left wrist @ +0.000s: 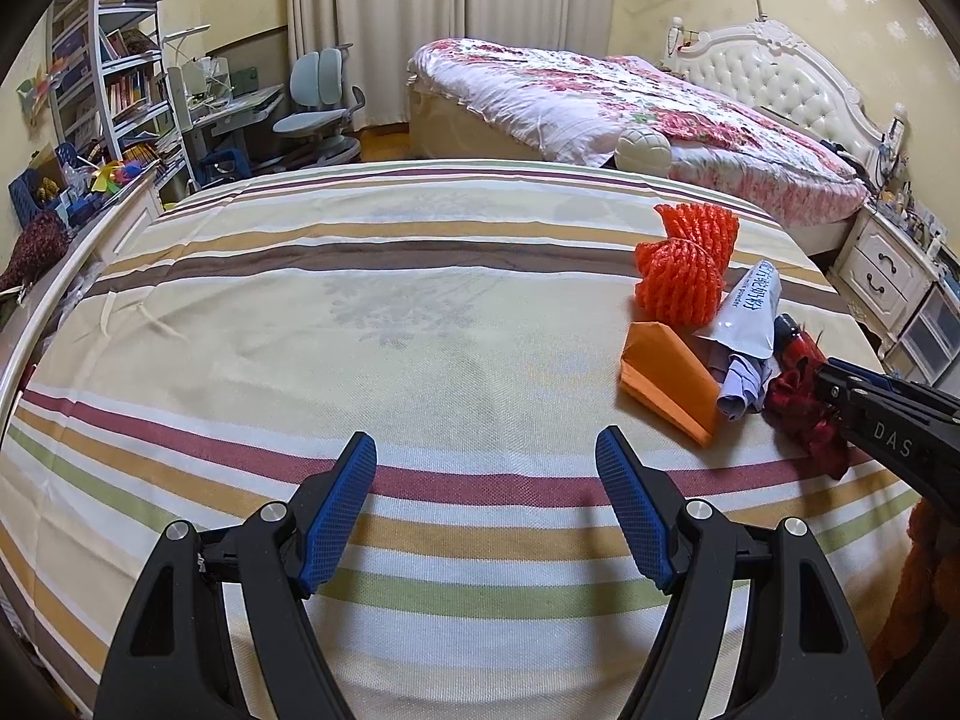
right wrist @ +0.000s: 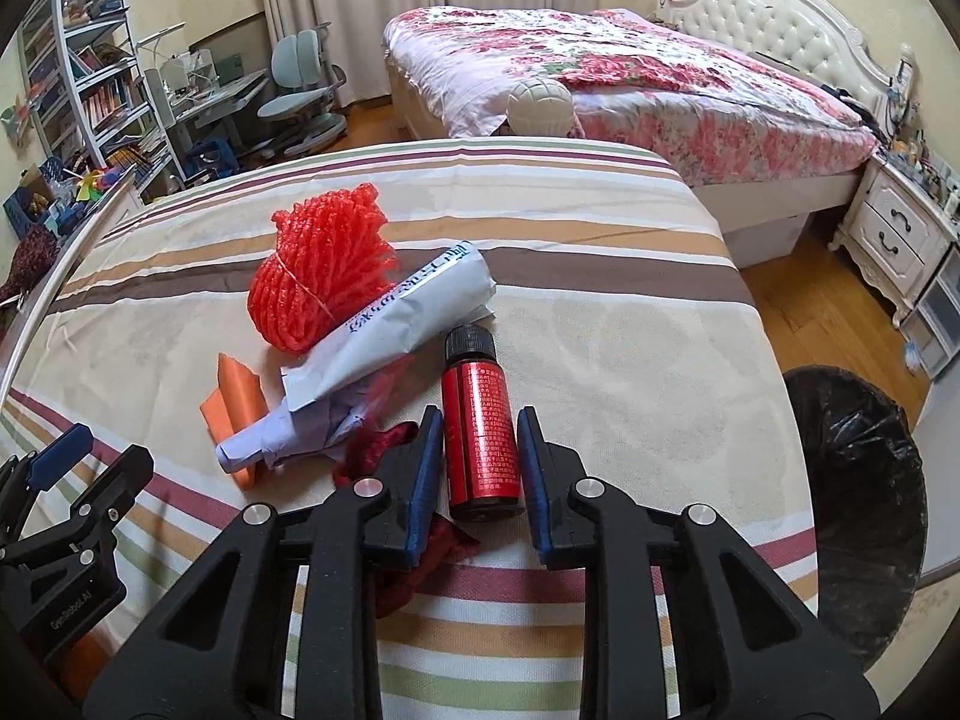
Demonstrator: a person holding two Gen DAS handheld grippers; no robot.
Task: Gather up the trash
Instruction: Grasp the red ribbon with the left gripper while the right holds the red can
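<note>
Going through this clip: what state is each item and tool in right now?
Left tool: open, empty, over the striped cloth.
Right tool: open around the red bottle, contact unclear.
Red bottle: lying flat, cap on.
Orange foam net: bunched, tied.
White pouch: crumpled, lying flat.
Orange paper: folded.
Trash bin: open, black liner.

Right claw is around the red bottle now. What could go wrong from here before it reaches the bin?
The red bottle lies between the right claw's fingers, not yet squeezed; round, it may roll or slip. The left finger overlaps the dark red scrap and could snag it. The bin sits off the bed edge.
</note>
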